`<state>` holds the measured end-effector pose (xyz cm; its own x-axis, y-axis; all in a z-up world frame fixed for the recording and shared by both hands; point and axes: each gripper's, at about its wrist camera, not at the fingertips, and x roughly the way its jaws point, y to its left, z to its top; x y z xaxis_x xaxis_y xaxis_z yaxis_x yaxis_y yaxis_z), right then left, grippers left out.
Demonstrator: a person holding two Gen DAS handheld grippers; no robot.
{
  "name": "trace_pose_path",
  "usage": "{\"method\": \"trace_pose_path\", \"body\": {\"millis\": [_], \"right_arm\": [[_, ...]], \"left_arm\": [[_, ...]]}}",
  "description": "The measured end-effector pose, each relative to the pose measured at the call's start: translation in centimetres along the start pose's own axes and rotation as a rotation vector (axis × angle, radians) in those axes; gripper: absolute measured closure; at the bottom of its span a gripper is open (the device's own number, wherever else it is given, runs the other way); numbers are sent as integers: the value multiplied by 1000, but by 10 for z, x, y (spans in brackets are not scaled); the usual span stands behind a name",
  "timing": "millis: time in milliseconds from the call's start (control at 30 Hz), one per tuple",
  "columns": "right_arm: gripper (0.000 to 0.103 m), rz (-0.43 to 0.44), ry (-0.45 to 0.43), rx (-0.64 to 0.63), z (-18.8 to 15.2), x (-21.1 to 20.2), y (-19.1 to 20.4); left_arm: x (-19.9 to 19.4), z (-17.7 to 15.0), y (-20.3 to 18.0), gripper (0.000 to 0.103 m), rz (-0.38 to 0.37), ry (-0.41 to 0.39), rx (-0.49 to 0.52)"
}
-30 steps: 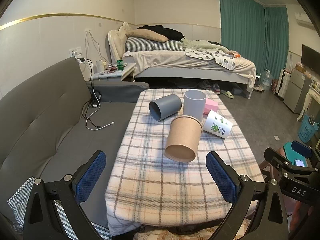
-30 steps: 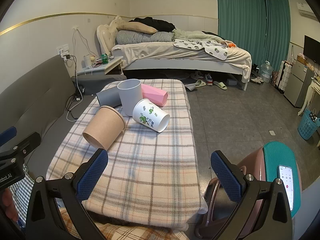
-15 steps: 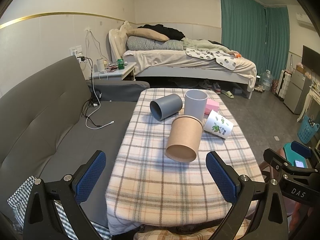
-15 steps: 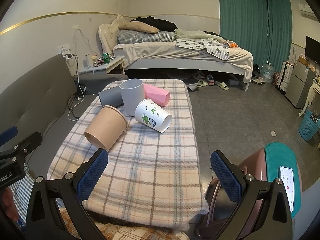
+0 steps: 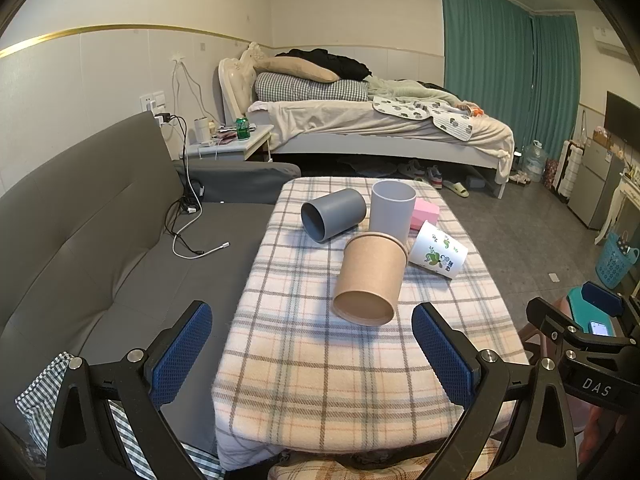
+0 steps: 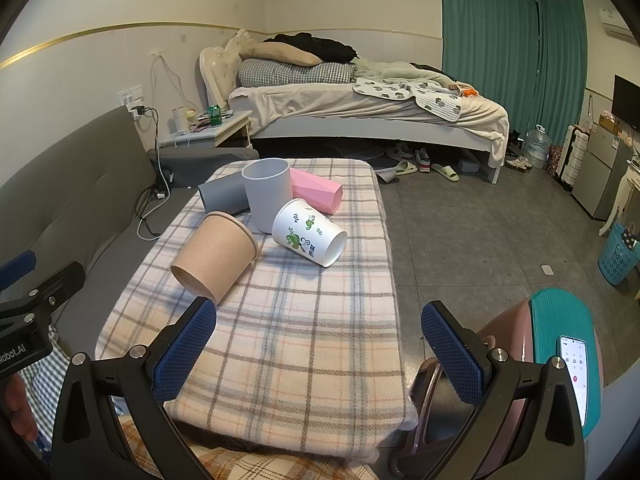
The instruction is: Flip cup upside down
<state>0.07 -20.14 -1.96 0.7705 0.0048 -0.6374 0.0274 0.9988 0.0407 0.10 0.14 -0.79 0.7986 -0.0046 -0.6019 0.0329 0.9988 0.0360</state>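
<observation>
Several cups sit on a plaid-covered table. A brown paper cup lies on its side, base toward me. A white printed paper cup lies on its side to its right. A light grey cup stands upright behind them. A dark grey cup and a pink cup lie on their sides. My left gripper and right gripper are both open and empty, near the table's front edge.
A grey sofa with a charging cable runs along the table's left. A pink and teal stool with a phone stands at the table's right. A bed lies beyond.
Both grippers have moved slightly forward toward the table; the cups look a little nearer. Nothing on the table has moved.
</observation>
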Motion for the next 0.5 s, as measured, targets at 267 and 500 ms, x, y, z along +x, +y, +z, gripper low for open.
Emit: {"method": "trace_pose_path", "body": {"millis": [267, 500], "right_arm": [[0, 1, 0, 0, 0, 0, 0], [0, 2, 2, -2, -1, 1, 2]], "left_arm": [[0, 0, 0, 0, 0, 0, 0], [1, -1, 0, 0, -1, 0, 0]]}}
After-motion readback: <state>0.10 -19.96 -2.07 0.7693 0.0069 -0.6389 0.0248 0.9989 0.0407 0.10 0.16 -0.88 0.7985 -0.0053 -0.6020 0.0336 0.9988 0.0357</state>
